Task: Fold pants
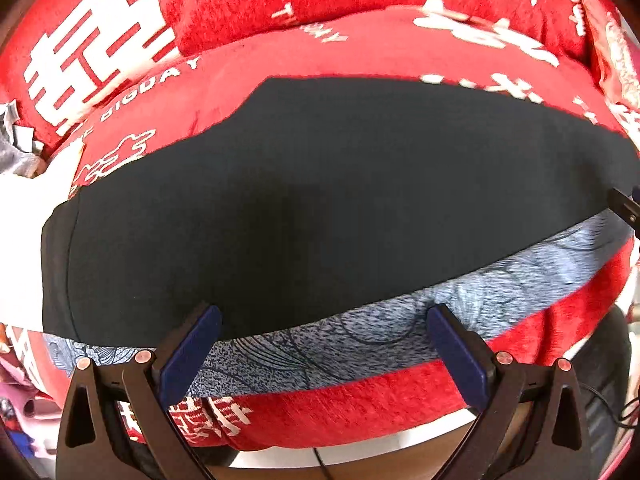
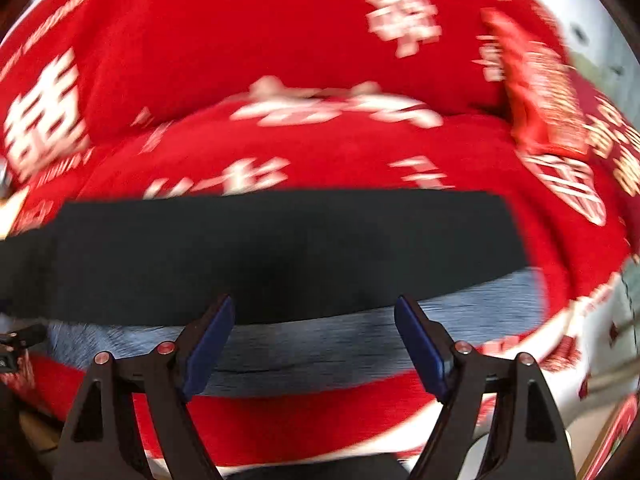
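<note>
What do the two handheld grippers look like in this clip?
Both match: the left gripper and right gripper have black plastic linkage arms with triangular cut-outs, round copper-coloured pivot pins, and flat dark blue finger pads. A thin black cable trails below the left one.

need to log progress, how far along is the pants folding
Done so far: the black pants lie flat as a long band across the red sofa cover, over a blue-grey patterned cloth. In hand: nothing; the left gripper and right gripper are both open near the front edge. Left: seemingly grasping and folding further.
</note>
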The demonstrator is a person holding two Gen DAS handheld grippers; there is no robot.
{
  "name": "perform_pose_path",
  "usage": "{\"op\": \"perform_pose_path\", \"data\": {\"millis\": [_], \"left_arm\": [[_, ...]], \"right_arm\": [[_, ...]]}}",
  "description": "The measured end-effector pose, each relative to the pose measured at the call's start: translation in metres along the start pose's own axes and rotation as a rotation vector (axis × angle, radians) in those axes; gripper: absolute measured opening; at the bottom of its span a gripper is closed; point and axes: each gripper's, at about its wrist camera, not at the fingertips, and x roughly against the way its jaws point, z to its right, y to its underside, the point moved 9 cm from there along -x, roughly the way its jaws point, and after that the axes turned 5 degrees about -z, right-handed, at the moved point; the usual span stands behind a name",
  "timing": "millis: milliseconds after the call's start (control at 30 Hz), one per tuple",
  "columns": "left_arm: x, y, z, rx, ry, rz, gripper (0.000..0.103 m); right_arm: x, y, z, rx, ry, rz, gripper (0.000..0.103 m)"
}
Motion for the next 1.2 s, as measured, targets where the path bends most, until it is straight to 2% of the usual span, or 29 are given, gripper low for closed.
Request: {"op": "perform_pose_path", "data": {"millis": [67, 100, 200, 267, 333, 400, 500, 633, 700, 767, 833, 867, 933, 1000, 1133, 1200], "left_arm": [[-0.012, -0.001, -0.004, 0.041, 0.042, -0.05, 0.103], [-0.015, -0.002, -0.005, 0.066, 0.068, -0.067, 0.103], [-0.015, -0.012, -0.005, 0.085, 0.076, -0.073, 0.103], [-0.011, -0.018, -0.005, 0.101, 0.078, -0.066, 0.103], [-0.002, -0.023, -0.008, 0.134, 0.084, -0.043, 0.103], [0.005, -0.027, -0.013, 0.151, 0.096, -0.023, 0.103], [0.004, -0.032, -0.032, 0.185, 0.047, -0.01, 0.103], [-0.003, -0.035, -0.035, 0.226, 0.058, -0.023, 0.103], [-0.005, -0.041, -0.03, 0.198, 0.049, -0.015, 0.103], [-0.004, -0.041, -0.02, 0.14, 0.004, 0.0, 0.103], [-0.008, -0.041, -0.018, 0.096, -0.07, 0.008, 0.103], [-0.009, -0.042, -0.019, 0.083, -0.072, 0.019, 0.103], [-0.009, -0.041, -0.027, 0.089, -0.069, 0.026, 0.103], [-0.009, -0.039, -0.04, 0.104, -0.083, 0.025, 0.103], [-0.01, -0.031, -0.067, 0.144, -0.103, 0.017, 0.103], [-0.011, -0.027, -0.072, 0.156, -0.1, 0.012, 0.103]], "right_arm": [[-0.019, -0.004, -0.005, 0.018, 0.045, -0.046, 0.084], [-0.032, -0.009, -0.002, -0.001, 0.04, -0.077, 0.084], [-0.05, -0.023, 0.017, -0.114, 0.006, -0.095, 0.103], [-0.058, -0.034, 0.027, -0.14, -0.005, -0.092, 0.103], [-0.062, -0.043, 0.029, -0.103, 0.011, -0.098, 0.103], [-0.061, -0.043, 0.033, -0.115, 0.008, -0.129, 0.103], [-0.044, -0.034, 0.034, -0.161, 0.044, -0.138, 0.103], [-0.008, -0.028, -0.025, -0.048, -0.049, -0.07, 0.103], [-0.003, -0.021, -0.064, 0.039, -0.09, -0.069, 0.103], [-0.006, -0.015, -0.093, 0.098, -0.112, -0.082, 0.103], [-0.014, -0.01, -0.113, 0.172, -0.075, -0.09, 0.103], [-0.018, -0.009, -0.117, 0.202, -0.036, -0.089, 0.103], [-0.027, -0.009, -0.113, 0.225, 0.019, -0.09, 0.103], [-0.028, -0.009, -0.103, 0.192, 0.01, -0.094, 0.103], [-0.03, -0.01, -0.04, 0.108, 0.12, -0.104, 0.103], [-0.03, -0.007, -0.02, 0.065, 0.096, -0.116, 0.103]]}}
